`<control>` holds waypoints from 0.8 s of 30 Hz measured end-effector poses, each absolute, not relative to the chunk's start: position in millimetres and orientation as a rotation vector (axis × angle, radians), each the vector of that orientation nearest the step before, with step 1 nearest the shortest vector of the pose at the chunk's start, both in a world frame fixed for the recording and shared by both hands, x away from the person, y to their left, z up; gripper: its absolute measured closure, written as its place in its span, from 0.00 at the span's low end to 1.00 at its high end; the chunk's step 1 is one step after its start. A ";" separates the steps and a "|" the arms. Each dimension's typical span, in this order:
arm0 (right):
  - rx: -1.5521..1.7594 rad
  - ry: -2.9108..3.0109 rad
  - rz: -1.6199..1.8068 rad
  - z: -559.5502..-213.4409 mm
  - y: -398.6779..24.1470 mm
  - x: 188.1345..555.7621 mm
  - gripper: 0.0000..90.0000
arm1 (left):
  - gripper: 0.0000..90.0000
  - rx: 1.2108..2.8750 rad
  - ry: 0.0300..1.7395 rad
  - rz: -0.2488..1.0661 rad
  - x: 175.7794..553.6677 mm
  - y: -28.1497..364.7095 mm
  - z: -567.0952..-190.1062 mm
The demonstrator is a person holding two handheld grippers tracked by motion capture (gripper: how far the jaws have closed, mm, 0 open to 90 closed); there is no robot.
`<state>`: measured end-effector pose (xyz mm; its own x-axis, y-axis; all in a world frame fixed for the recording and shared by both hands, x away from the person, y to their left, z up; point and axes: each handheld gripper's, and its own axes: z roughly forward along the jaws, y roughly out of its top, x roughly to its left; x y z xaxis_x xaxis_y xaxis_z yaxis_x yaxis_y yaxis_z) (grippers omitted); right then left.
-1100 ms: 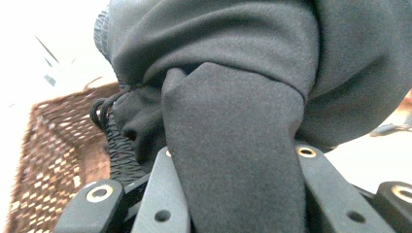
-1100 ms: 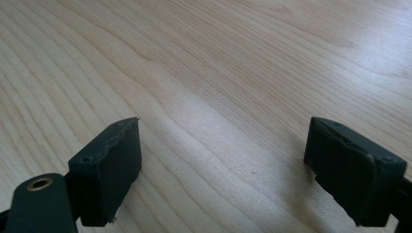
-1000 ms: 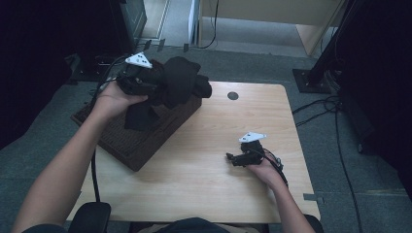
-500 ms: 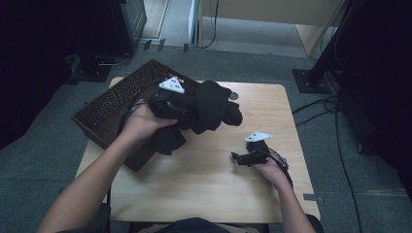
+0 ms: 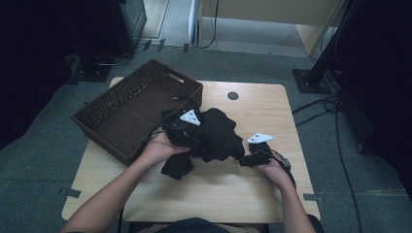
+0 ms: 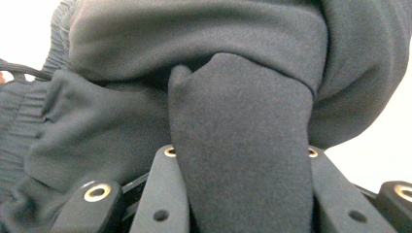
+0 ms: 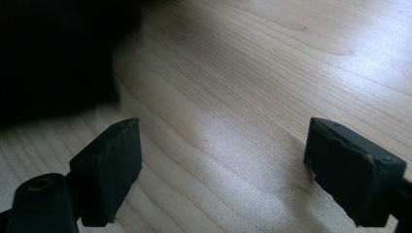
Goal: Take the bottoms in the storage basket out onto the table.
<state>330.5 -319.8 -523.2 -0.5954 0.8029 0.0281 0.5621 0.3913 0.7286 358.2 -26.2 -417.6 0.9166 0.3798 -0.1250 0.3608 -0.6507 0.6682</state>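
The light wooden table (image 5: 214, 194) carries a dark brown woven basket (image 5: 116, 109) at its left rear edge. A crumpled black fleece garment (image 5: 218, 133) lies at the table's middle, just right of the basket. The left gripper (image 5: 187, 133) pinches a fold of it between 2 jaws. The right gripper (image 7: 221, 160), jaws spread wide, sits beside the garment's right edge.

Both grippers black: left gripper (image 5: 187, 132), right gripper (image 5: 252, 154). Grey triangular top plates, brass-ringed screw holes, black cables trailing. Forearms bare.
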 end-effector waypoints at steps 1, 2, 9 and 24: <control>1.178 2.326 1.030 -523.7 -321.6 330.2 0.15 | 0.80 2.336 0.541 0.011 356.4 -29.1 -429.2; 1.177 2.324 1.034 -524.0 -322.4 330.2 0.15 | 0.80 2.336 0.541 0.011 356.4 -29.1 -429.2; 1.180 2.316 1.036 -524.3 -326.8 329.3 0.15 | 0.76 2.323 0.550 0.014 353.2 -32.7 -456.3; 1.177 2.318 1.038 -524.4 -325.6 328.9 0.15 | 0.37 2.340 0.527 0.002 351.9 -32.7 -459.6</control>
